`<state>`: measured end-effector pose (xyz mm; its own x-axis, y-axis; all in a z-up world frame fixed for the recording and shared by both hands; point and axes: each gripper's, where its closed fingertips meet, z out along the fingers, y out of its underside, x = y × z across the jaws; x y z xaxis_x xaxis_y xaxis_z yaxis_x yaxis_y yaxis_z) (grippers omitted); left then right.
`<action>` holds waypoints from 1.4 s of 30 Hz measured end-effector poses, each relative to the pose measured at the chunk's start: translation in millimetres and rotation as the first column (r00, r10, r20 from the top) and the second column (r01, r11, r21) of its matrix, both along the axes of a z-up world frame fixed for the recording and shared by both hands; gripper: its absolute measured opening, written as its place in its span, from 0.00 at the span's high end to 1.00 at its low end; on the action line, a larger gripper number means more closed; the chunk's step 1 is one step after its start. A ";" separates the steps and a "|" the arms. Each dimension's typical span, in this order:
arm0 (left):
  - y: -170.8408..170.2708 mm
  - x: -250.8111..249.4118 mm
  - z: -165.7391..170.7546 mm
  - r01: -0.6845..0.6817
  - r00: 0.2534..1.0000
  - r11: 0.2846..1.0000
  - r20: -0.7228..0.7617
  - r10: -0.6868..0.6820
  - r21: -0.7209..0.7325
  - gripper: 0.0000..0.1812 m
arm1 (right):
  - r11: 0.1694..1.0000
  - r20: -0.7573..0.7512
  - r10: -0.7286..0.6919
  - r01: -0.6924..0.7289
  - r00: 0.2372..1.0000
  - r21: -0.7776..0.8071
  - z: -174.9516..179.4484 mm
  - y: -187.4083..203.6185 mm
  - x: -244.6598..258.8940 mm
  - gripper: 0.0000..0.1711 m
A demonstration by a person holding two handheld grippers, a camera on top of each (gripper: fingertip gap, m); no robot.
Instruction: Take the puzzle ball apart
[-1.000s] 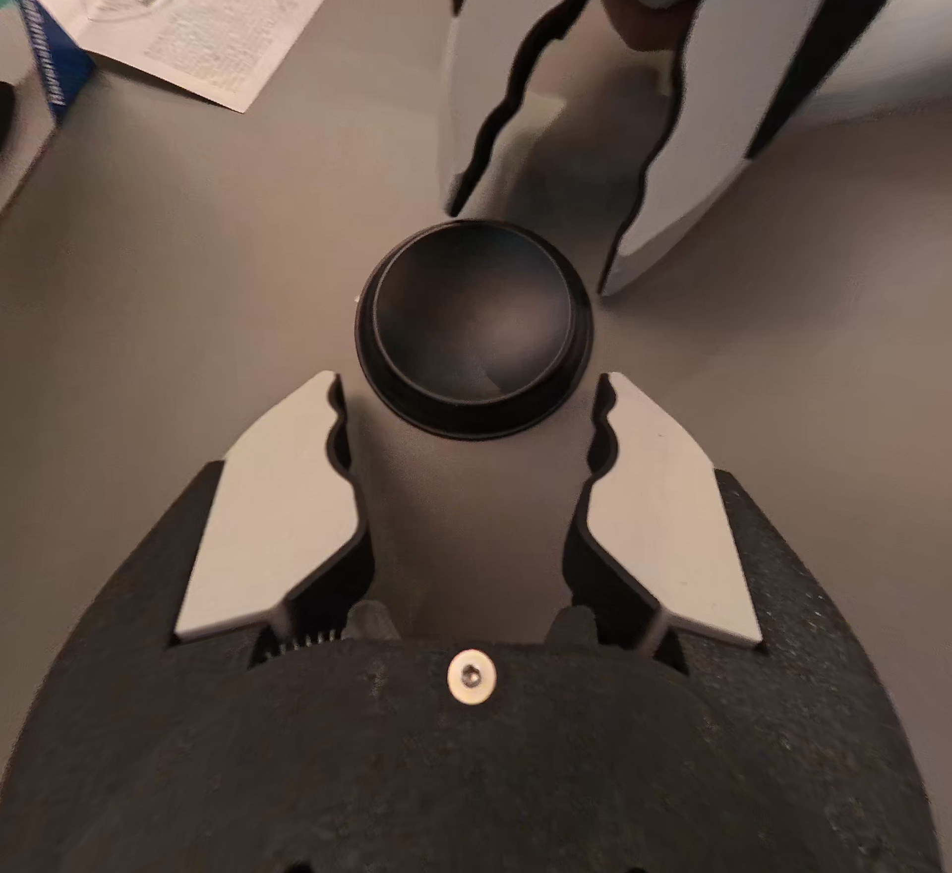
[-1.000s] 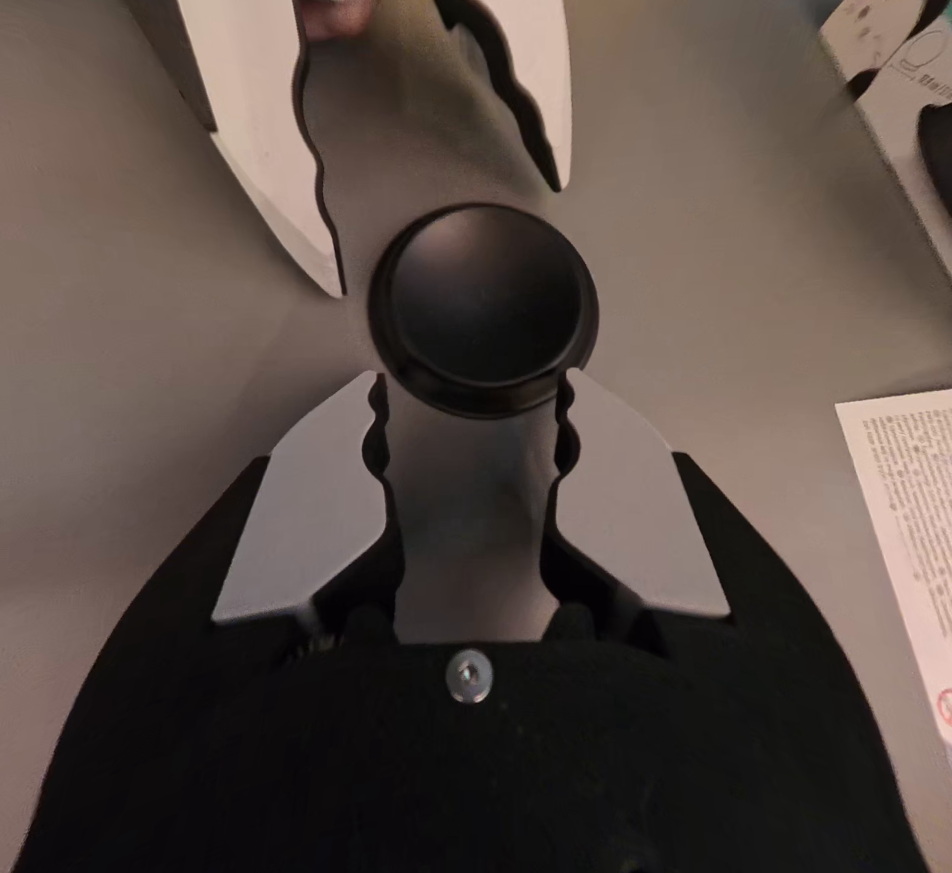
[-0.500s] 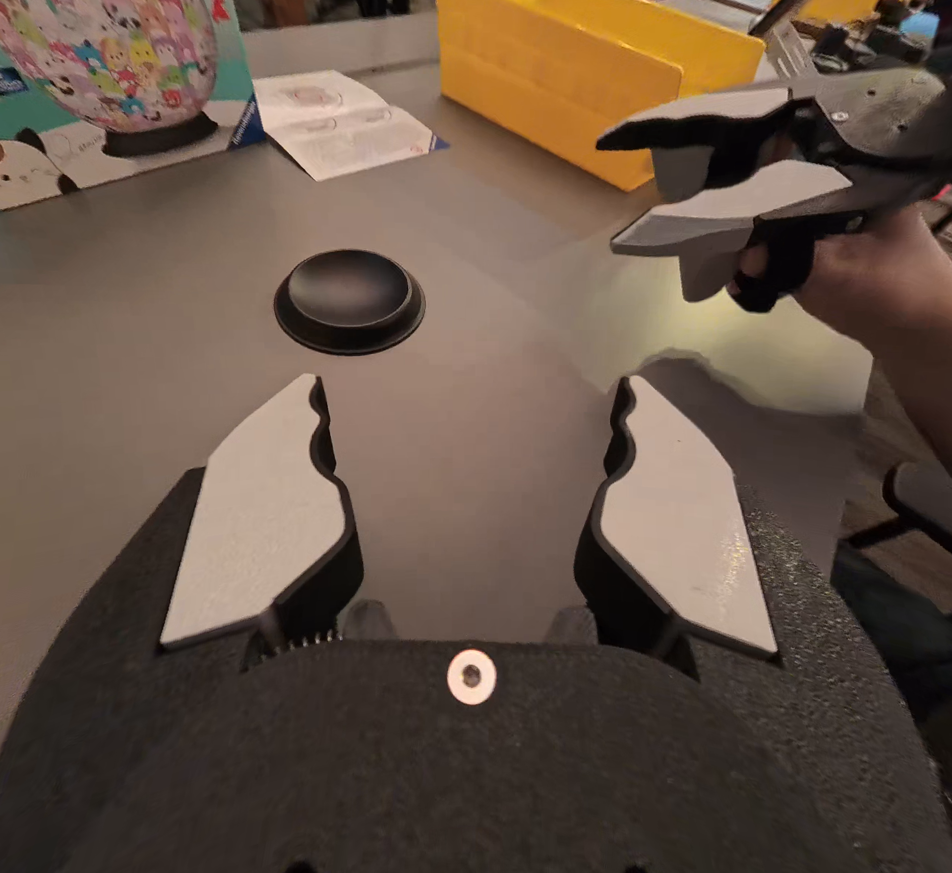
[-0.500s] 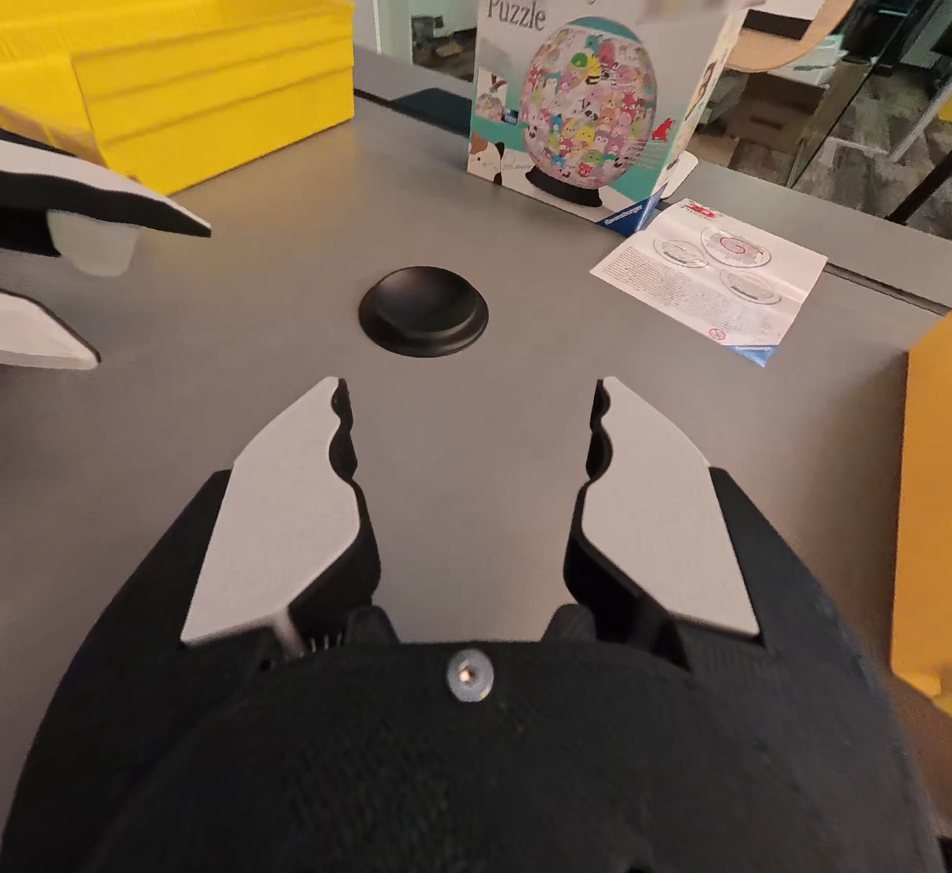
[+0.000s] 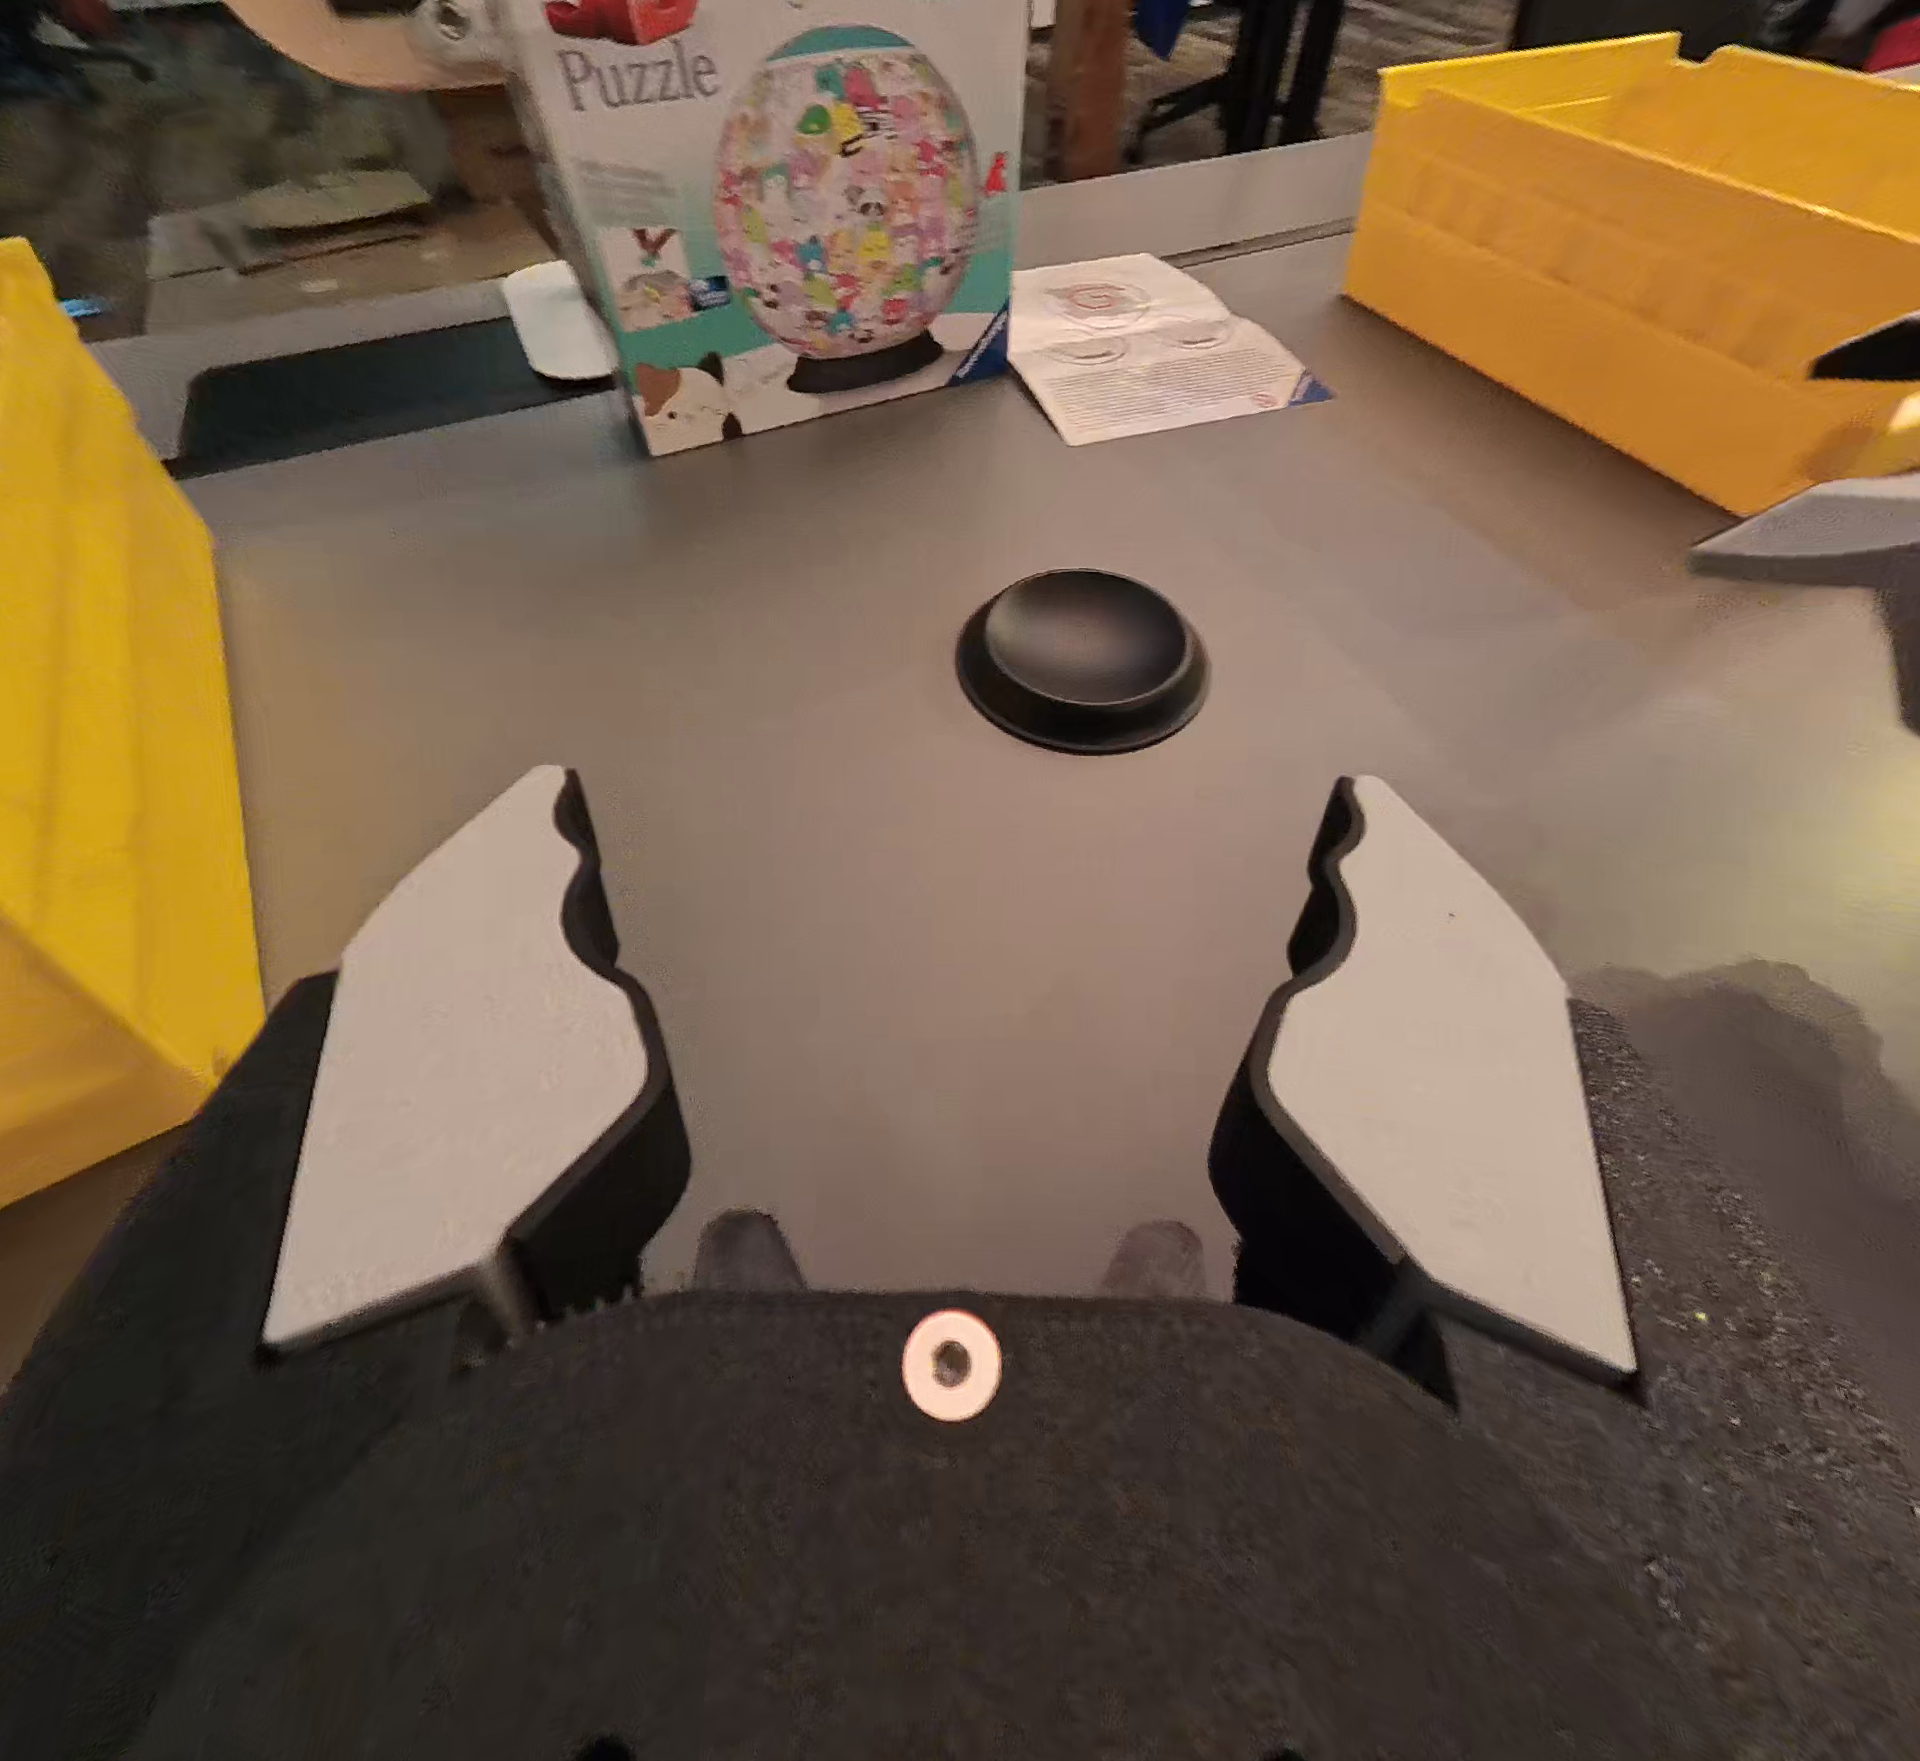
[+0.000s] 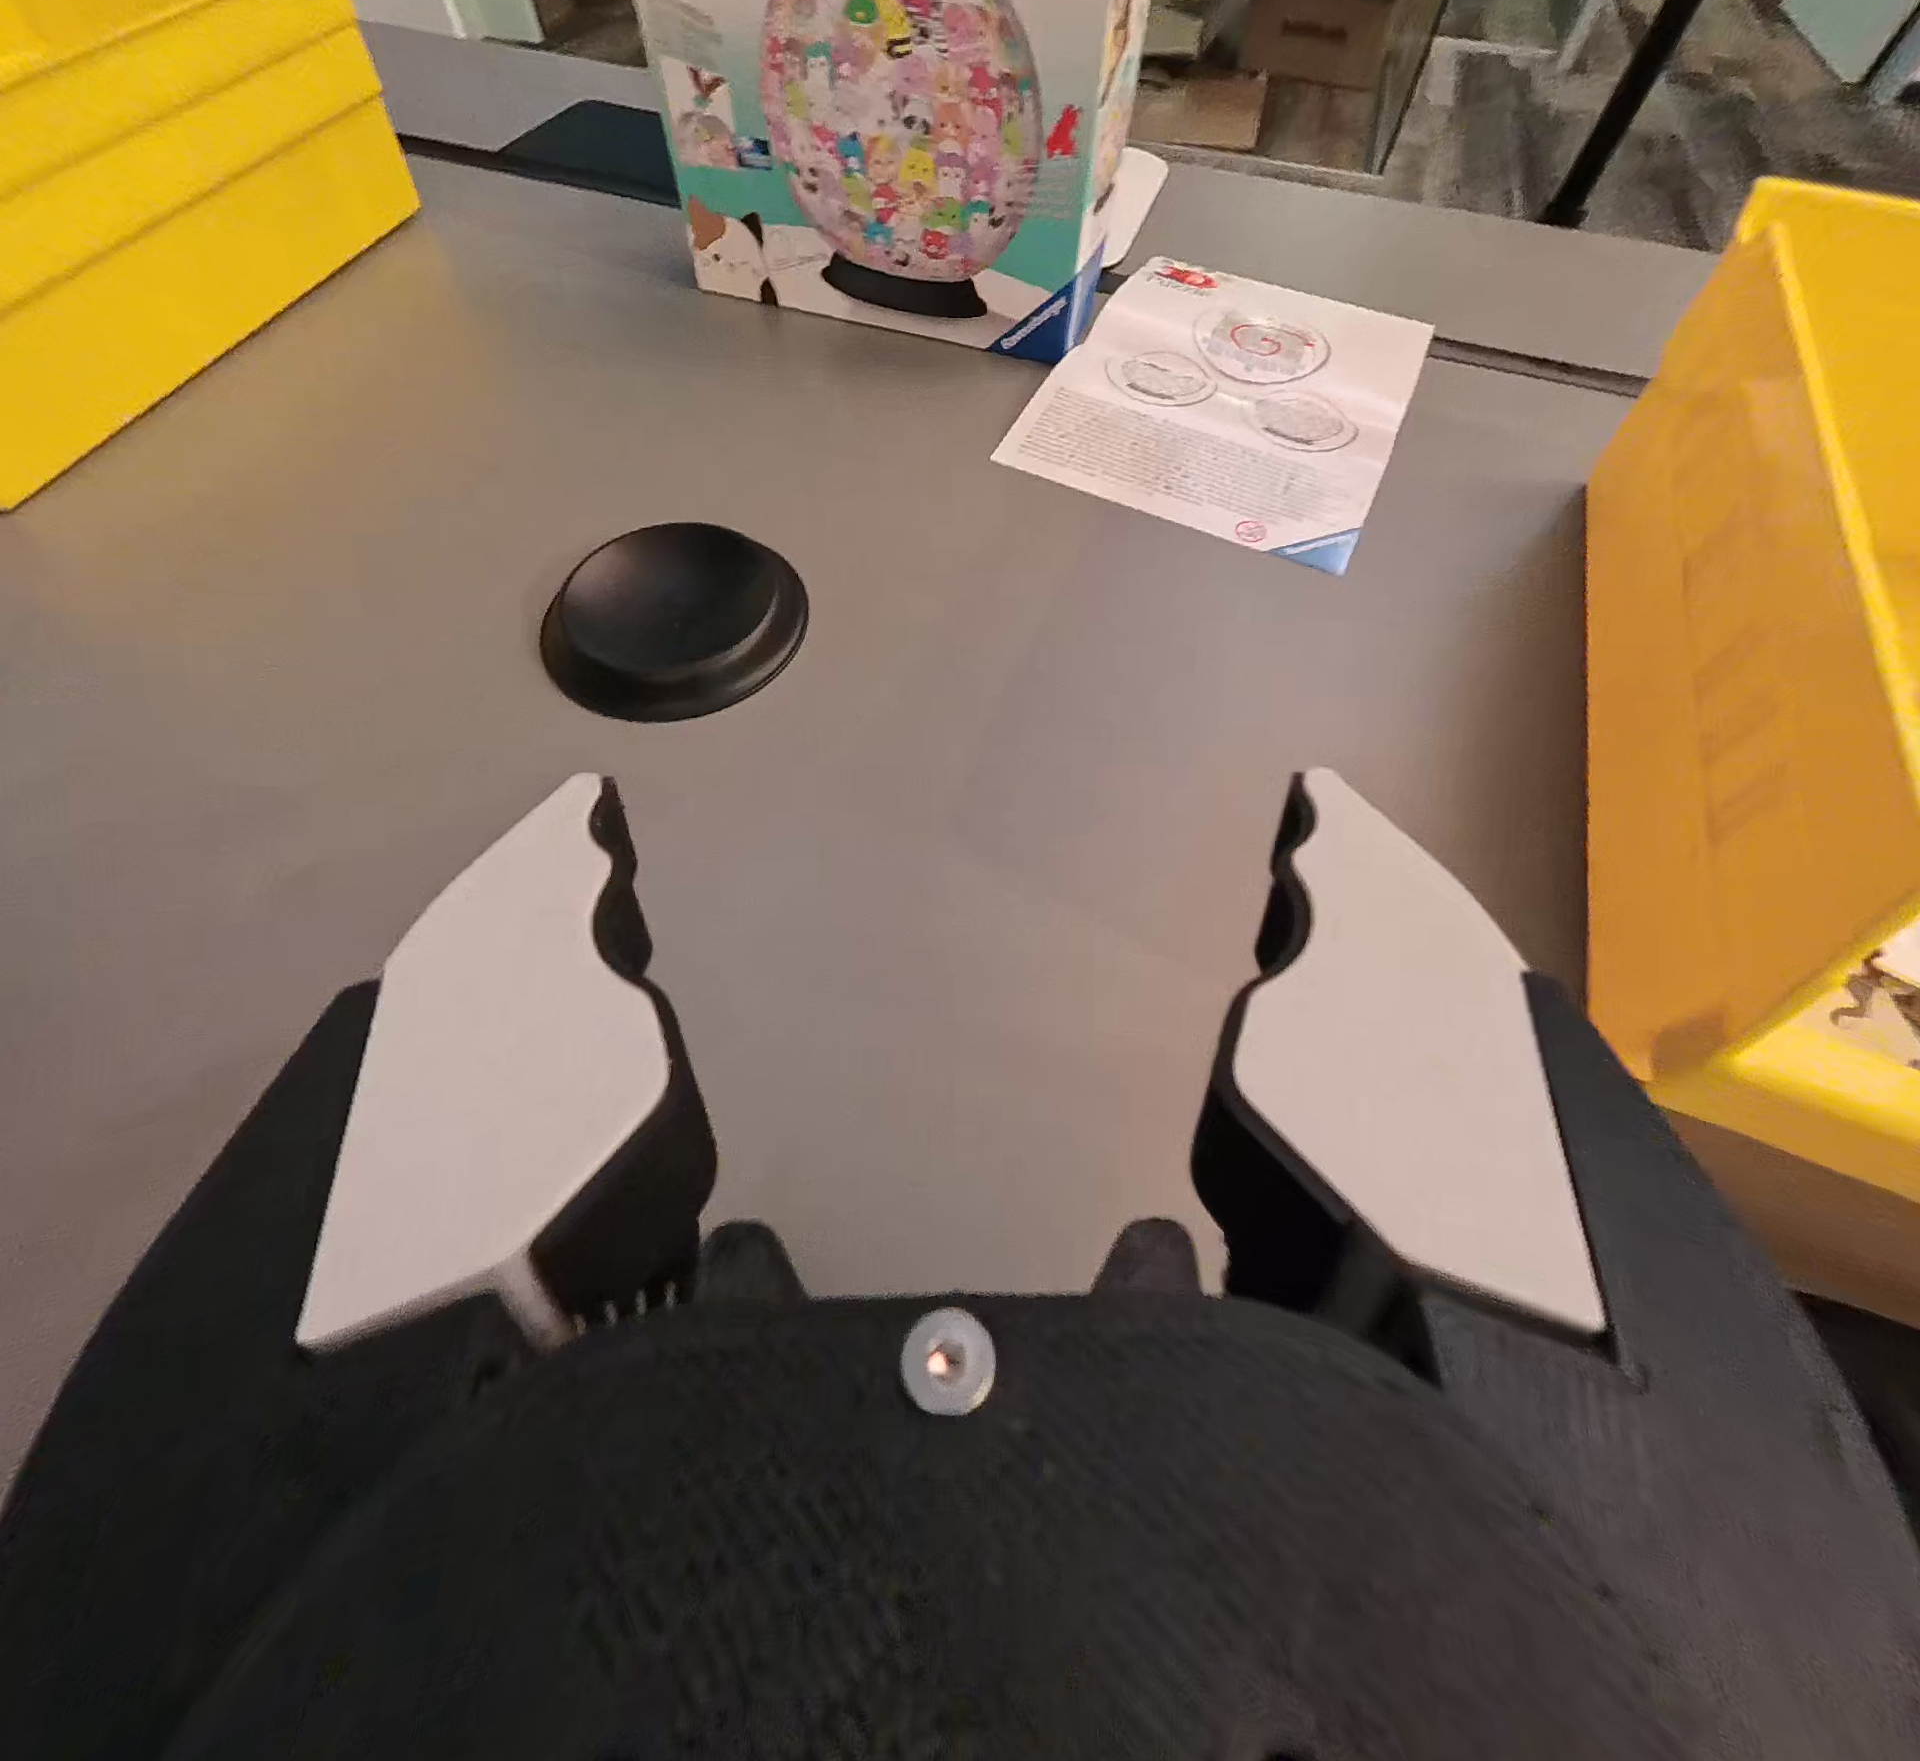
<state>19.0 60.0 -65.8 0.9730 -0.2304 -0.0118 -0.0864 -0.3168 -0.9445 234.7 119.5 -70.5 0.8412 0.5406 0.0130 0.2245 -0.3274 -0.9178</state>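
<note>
Surface: grey table (image 6: 312,568), matte.
Centre: round black stand (image 6: 673,620) sits alone.
Far edge: puzzle box (image 6: 883,101) upright; instruction leaflet (image 6: 1216,407) flat beside it.
Flanks: yellow bins (image 5: 1621,257) both sides.

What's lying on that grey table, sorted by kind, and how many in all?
Yellow bins: 2, one on the left and one on the right
Black round stand: 1
Puzzle box, upright: 1
Printed leaflet, flat: 1
Total: 5
</note>
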 end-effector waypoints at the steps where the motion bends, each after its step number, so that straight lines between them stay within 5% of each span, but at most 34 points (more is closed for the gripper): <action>1: 0.8 -1.6 -2.5 -0.013 1.000 1.000 0.006 0.013 -0.011 0.28 | 1.000 0.009 -0.021 0.021 1.000 0.008 1.9 3.3 3.0 0.28; 7: 12.3 -10.3 -14.2 -0.087 0.996 0.994 0.024 0.089 -0.066 0.20 | 0.996 0.058 -0.084 0.086 0.995 -0.039 -2.0 18.5 7.3 0.19; 17: 27.0 -20.0 -37.3 -0.162 0.985 0.977 0.041 0.169 -0.142 0.20 | 0.988 0.186 -0.113 0.129 0.976 -0.080 -38.1 34.2 -1.4 0.19; 33: 33.1 -29.8 -59.5 -0.210 0.973 0.953 0.045 0.225 -0.220 0.22 | 0.967 0.164 -0.139 0.170 0.977 -0.188 -77.0 39.0 -9.7 0.19; 42: 27.0 -23.9 -89.3 -0.208 0.971 0.886 0.025 0.239 -0.414 0.20 | 0.959 0.155 -0.153 0.184 0.976 -0.215 -80.3 45.6 -11.3 0.19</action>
<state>-4.8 87.0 -155.1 0.9938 0.0238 0.1088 0.0962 -0.6758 -0.7308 223.4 165.1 -150.8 0.9190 0.3933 0.0263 0.2650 -0.5670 -0.7799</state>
